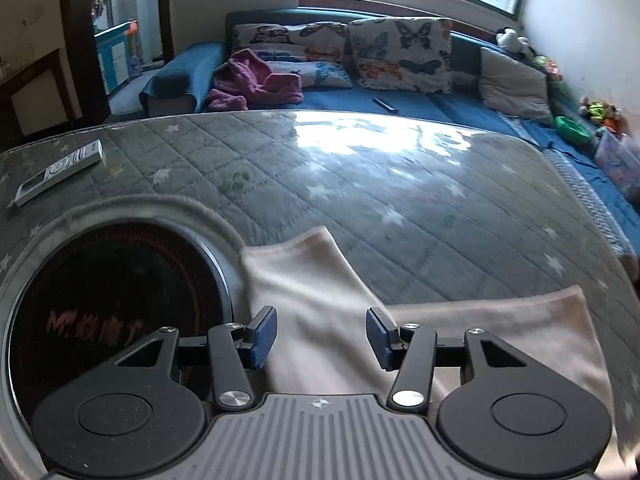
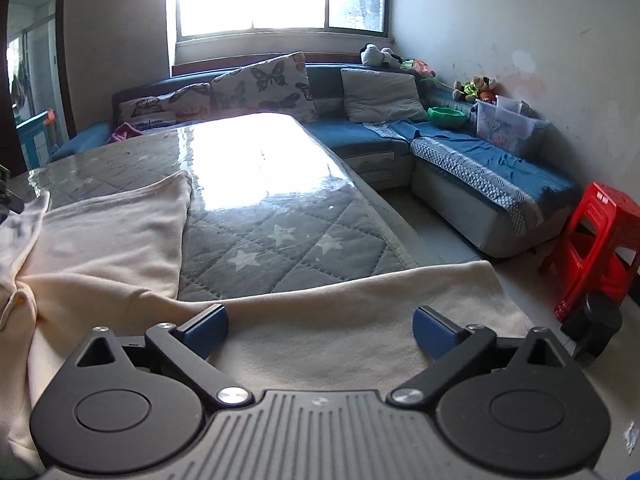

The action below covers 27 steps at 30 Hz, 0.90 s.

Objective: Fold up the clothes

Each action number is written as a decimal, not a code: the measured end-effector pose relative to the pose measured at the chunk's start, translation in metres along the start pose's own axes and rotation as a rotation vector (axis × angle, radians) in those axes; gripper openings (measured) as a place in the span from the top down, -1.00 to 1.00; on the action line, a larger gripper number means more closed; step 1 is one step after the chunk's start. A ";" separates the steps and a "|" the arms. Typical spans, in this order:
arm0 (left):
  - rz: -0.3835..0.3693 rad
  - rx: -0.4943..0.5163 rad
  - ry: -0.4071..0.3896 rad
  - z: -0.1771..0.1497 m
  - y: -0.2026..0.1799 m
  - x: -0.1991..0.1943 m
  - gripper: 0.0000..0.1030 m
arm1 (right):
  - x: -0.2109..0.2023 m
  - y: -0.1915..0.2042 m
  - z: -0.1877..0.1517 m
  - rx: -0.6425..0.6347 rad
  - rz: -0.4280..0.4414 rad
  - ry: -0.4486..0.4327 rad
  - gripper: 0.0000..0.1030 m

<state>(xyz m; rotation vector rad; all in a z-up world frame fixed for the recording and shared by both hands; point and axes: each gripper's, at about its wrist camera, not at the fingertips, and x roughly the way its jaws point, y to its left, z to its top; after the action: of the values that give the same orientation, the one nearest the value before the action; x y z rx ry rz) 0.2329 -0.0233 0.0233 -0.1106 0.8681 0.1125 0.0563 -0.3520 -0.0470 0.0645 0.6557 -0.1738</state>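
A cream garment (image 1: 320, 280) lies spread on the near part of the table, one part reaching away and another running to the right. My left gripper (image 1: 322, 336) hovers over it, its blue pads apart and not pressing the cloth, so it is open. In the right wrist view the same cream garment (image 2: 104, 240) covers the table's near left, and a long strip of it crosses the near edge. My right gripper (image 2: 320, 328) stands wide open above that strip, with nothing pinched between its fingers.
The table (image 1: 400, 200) has a grey quilted star cover under a glossy clear sheet. A round black cooktop (image 1: 112, 312) sits at its near left, a white remote (image 1: 60, 170) behind it. A blue sofa (image 2: 480, 160) wraps around the far side. A red stool (image 2: 596, 240) stands on the floor at the right.
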 end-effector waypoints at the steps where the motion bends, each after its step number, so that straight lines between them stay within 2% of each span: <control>1: 0.008 -0.002 -0.001 0.005 -0.001 0.005 -0.02 | 0.000 0.000 0.000 0.002 0.000 0.000 -1.00; 8: 0.069 -0.029 0.016 0.025 0.000 0.047 0.00 | 0.003 -0.001 -0.001 0.007 0.000 -0.006 -1.00; 12: 0.079 -0.007 0.003 0.030 -0.005 0.051 -0.01 | 0.004 -0.001 -0.002 0.009 0.000 -0.007 -1.00; 16: 0.045 -0.021 0.006 0.034 -0.009 0.051 -0.02 | 0.004 -0.001 -0.002 0.012 0.001 -0.009 -1.00; 22: 0.085 -0.004 0.001 0.033 -0.016 0.057 0.00 | 0.005 -0.002 -0.001 0.015 0.003 -0.010 -1.00; 23: 0.092 -0.001 -0.001 0.033 -0.016 0.057 0.16 | 0.005 -0.002 -0.002 0.015 0.003 -0.010 -1.00; 24: 0.101 0.003 -0.005 0.033 -0.016 0.056 0.41 | 0.006 -0.002 -0.002 0.015 0.003 -0.011 -1.00; 27: 0.089 -0.014 -0.012 0.033 -0.006 0.053 0.78 | 0.006 -0.002 -0.002 0.017 0.004 -0.012 -1.00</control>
<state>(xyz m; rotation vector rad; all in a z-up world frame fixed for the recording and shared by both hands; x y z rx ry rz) 0.2926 -0.0214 0.0041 -0.0847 0.8604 0.2022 0.0593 -0.3549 -0.0523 0.0809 0.6426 -0.1756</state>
